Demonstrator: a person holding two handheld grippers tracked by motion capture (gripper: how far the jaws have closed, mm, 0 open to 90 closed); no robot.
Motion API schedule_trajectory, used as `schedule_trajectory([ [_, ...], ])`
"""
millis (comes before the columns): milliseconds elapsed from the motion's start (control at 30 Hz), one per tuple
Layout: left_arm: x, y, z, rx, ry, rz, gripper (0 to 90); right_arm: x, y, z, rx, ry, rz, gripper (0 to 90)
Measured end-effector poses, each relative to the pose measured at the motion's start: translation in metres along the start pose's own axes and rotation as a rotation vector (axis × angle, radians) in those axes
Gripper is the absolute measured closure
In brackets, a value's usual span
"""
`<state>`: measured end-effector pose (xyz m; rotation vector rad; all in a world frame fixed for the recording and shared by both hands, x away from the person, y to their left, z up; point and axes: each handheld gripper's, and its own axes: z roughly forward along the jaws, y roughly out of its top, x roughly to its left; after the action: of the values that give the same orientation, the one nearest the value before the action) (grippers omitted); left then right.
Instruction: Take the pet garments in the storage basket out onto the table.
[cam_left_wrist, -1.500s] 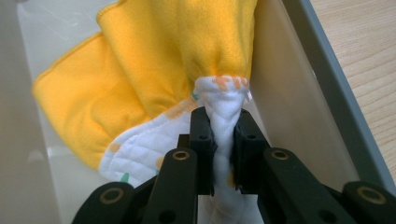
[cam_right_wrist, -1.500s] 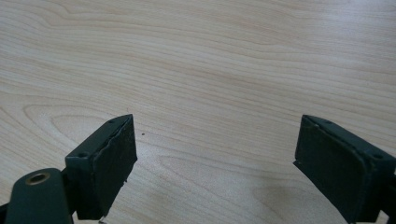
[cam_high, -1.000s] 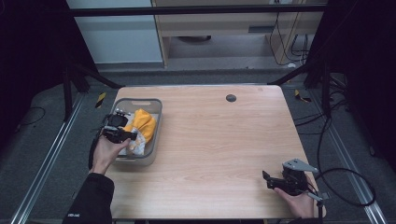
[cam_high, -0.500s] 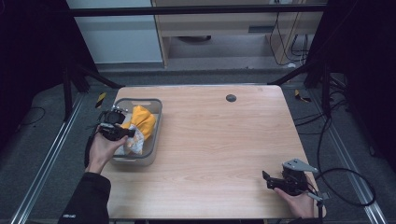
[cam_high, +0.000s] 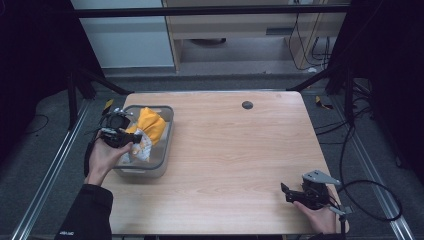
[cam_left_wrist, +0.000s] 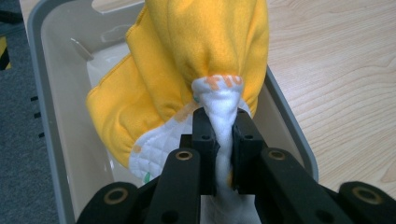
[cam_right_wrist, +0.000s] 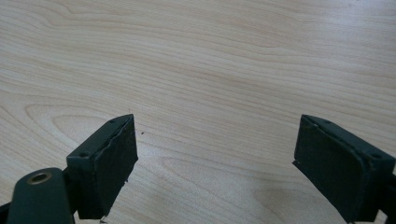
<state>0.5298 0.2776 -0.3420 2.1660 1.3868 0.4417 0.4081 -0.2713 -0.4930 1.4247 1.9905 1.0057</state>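
Note:
A yellow cloth with a white quilted underside (cam_high: 148, 126) (cam_left_wrist: 201, 51) hangs bunched over a grey plastic bin (cam_high: 167, 131) (cam_left_wrist: 44, 84) at the table's left. My left gripper (cam_high: 125, 136) (cam_left_wrist: 219, 135) is shut on a white fold of that cloth, above the bin's near left part. My right gripper (cam_high: 288, 194) (cam_right_wrist: 215, 158) rests low over the bare wood at the table's near right corner, open, with nothing between its jaws.
The wooden table (cam_high: 235, 150) has a small black round cap (cam_high: 247, 105) near its far edge. A cable (cam_high: 370, 210) trails off the right gripper past the table's right edge. Metal rails and dark floor surround the table.
My left gripper has moved slightly to the left and toward the near side with the cloth held in it. The right gripper has stayed still.

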Motion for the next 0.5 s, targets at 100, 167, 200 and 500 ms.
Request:
schedule_trajectory([
  [100, -0.001, 0.001, -0.004, -0.01, -0.004, 0.004, 82.3, 0.0, 0.0, 0.0, 0.0, 0.0, 0.001, 13.1],
  [167, -0.001, 0.002, -0.007, -0.019, -0.005, 0.008, 82.3, 0.0, 0.0, 0.0, 0.0, -0.001, 0.003, 13.1],
  [200, -0.002, 0.002, -0.009, -0.022, -0.006, 0.011, 82.3, 0.0, 0.0, 0.0, 0.0, -0.001, 0.003, 13.1],
  [500, -0.011, 0.009, -0.021, -0.042, -0.024, 0.04, 82.3, 0.0, 0.0, -0.001, -0.001, -0.001, 0.004, 13.1],
])
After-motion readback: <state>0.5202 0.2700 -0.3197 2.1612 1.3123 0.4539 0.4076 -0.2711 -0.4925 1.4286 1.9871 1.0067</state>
